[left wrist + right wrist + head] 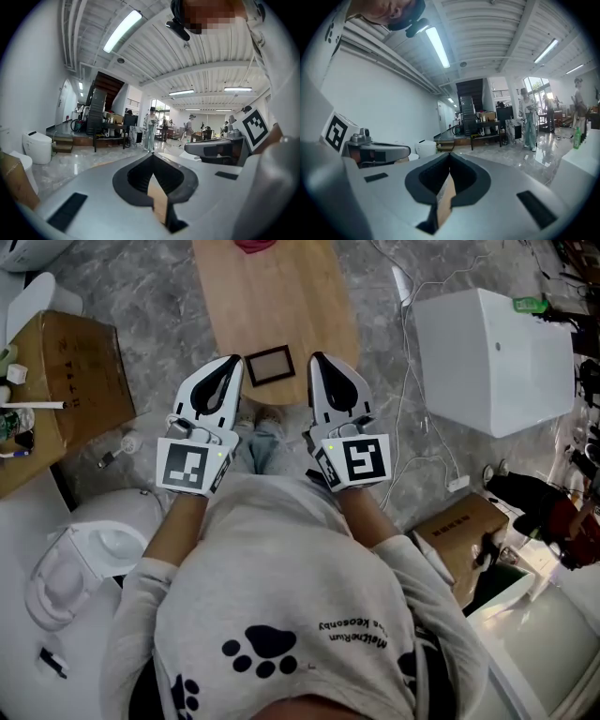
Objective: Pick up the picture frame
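Note:
A small dark picture frame (270,365) lies flat near the front edge of a light wooden table (272,296) in the head view. My left gripper (232,363) hovers just left of the frame, its jaws shut and empty. My right gripper (317,361) is just right of the frame, also shut with nothing held. Both point away from me, over the table's near edge. In the left gripper view the left gripper (152,157) shows closed jaws with the room beyond. The right gripper (449,157) looks the same in its own view. Neither gripper view shows the frame.
A cardboard box (56,381) sits at left and a white box (492,357) at right with cables (412,418) on the marble floor. Another cardboard box (459,540) lies at lower right. A white toilet (89,554) is at lower left. People stand far off in the hall (151,129).

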A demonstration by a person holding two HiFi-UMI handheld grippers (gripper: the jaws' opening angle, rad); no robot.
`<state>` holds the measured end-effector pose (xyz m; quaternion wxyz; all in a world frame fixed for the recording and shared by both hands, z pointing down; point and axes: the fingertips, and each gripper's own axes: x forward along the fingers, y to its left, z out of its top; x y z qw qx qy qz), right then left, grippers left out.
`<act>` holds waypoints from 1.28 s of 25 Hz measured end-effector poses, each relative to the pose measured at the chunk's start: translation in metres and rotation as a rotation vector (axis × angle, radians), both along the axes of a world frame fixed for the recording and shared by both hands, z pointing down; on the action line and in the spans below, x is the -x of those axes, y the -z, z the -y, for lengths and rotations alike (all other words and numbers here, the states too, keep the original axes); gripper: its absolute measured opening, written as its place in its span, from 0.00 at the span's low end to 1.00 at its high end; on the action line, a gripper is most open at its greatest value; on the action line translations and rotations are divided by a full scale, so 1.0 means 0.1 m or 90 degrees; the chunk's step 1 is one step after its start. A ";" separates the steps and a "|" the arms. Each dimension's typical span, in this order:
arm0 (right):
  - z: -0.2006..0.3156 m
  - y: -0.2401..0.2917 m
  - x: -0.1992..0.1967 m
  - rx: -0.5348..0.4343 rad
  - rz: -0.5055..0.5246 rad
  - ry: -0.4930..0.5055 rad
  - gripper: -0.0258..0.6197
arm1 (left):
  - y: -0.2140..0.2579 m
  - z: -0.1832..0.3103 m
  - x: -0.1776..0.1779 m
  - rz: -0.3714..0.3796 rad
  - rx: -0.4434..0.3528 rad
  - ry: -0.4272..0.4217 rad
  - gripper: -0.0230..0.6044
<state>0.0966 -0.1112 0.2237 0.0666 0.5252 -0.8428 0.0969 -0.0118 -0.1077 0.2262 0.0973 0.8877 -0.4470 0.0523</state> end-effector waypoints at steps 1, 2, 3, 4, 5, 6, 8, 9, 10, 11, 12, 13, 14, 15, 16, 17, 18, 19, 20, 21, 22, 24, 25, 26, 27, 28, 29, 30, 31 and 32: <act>0.00 -0.03 0.01 0.003 -0.001 0.001 0.05 | -0.02 0.01 0.00 0.000 0.001 -0.002 0.05; 0.00 -0.07 0.02 0.006 -0.003 0.002 0.05 | -0.05 0.02 0.00 0.001 0.003 -0.004 0.05; 0.00 -0.10 0.03 0.009 -0.005 0.003 0.05 | -0.08 0.03 0.00 0.001 0.004 -0.005 0.05; 0.01 -0.13 0.04 0.012 -0.006 0.004 0.05 | -0.12 0.03 0.01 0.001 0.006 -0.006 0.05; 0.01 -0.17 0.05 0.015 -0.005 0.004 0.05 | -0.16 0.03 0.01 0.001 0.009 -0.007 0.05; 0.02 -0.20 0.05 0.018 -0.004 0.004 0.05 | -0.21 0.03 0.02 0.002 0.013 -0.008 0.05; 0.05 -0.26 0.04 0.023 -0.001 0.002 0.05 | -0.31 0.04 0.02 0.005 0.021 -0.012 0.05; 0.07 -0.29 0.03 0.024 0.000 0.001 0.05 | -0.34 0.06 0.01 0.006 0.023 -0.014 0.05; 0.09 -0.31 0.01 0.025 0.000 0.001 0.05 | -0.37 0.07 0.00 0.007 0.024 -0.014 0.05; 0.11 -0.33 0.00 0.027 0.000 0.001 0.05 | -0.40 0.08 -0.02 0.009 0.024 -0.015 0.05; 0.12 -0.36 -0.02 0.029 0.000 0.001 0.05 | -0.42 0.09 -0.04 0.010 0.024 -0.016 0.05; 0.13 -0.39 -0.04 0.031 -0.001 0.001 0.05 | -0.44 0.10 -0.05 0.011 0.024 -0.016 0.05; 0.14 -0.42 -0.05 0.034 -0.002 0.002 0.05 | -0.46 0.10 -0.06 0.012 0.024 -0.016 0.05; 0.15 -0.46 -0.06 0.037 -0.004 0.004 0.05 | -0.49 0.11 -0.07 0.013 0.025 -0.016 0.05; 0.15 -0.50 -0.06 0.040 -0.005 0.007 0.05 | -0.51 0.11 -0.08 0.013 0.026 -0.016 0.05; 0.15 -0.55 -0.07 0.044 -0.007 0.008 0.05 | -0.54 0.12 -0.08 0.013 0.027 -0.015 0.05; 0.15 -0.60 -0.07 0.049 -0.009 0.010 0.05 | -0.57 0.12 -0.08 0.014 0.029 -0.013 0.05; 0.15 -0.66 -0.07 0.053 -0.012 0.011 0.05 | -0.61 0.13 -0.08 0.013 0.033 -0.011 0.05; 0.15 -0.72 -0.06 0.058 -0.015 0.014 0.05 | -0.65 0.14 -0.07 0.012 0.039 -0.007 0.05; 0.16 -0.78 -0.06 0.062 -0.018 0.016 0.05 | -0.70 0.14 -0.06 0.011 0.046 -0.004 0.05; 0.16 -0.84 -0.05 0.065 -0.021 0.017 0.05 | -0.75 0.14 -0.05 0.010 0.051 -0.003 0.05; 0.17 -0.94 -0.05 0.072 -0.025 0.016 0.05 | -0.82 0.15 -0.04 0.010 0.053 -0.001 0.05; 0.18 -0.99 -0.06 0.076 -0.026 0.015 0.05 | -0.86 0.15 -0.03 0.010 0.053 -0.001 0.05; 0.18 -1.04 -0.07 0.079 -0.026 0.014 0.05 | -0.89 0.16 -0.03 0.012 0.054 0.000 0.05; 0.19 -1.08 -0.07 0.083 -0.027 0.013 0.05 | -0.93 0.16 -0.04 0.014 0.055 0.000 0.05; 0.19 -1.13 -0.08 0.086 -0.028 0.013 0.05 | -0.98 0.16 -0.04 0.016 0.057 -0.001 0.05; 0.19 -1.17 -0.09 0.089 -0.030 0.013 0.05 | -1.02 0.16 -0.05 0.017 0.059 -0.002 0.05; 0.19 -1.22 -0.09 0.091 -0.031 0.014 0.05 | -1.07 0.16 -0.05 0.019 0.061 -0.004 0.05; 0.19 -1.26 -0.09 0.093 -0.033 0.015 0.05 | -1.12 0.16 -0.06 0.022 0.063 -0.007 0.05; 0.20 -1.31 -0.09 0.095 -0.035 0.017 0.05 | -1.17 0.16 -0.06 0.025 0.064 -0.010 0.05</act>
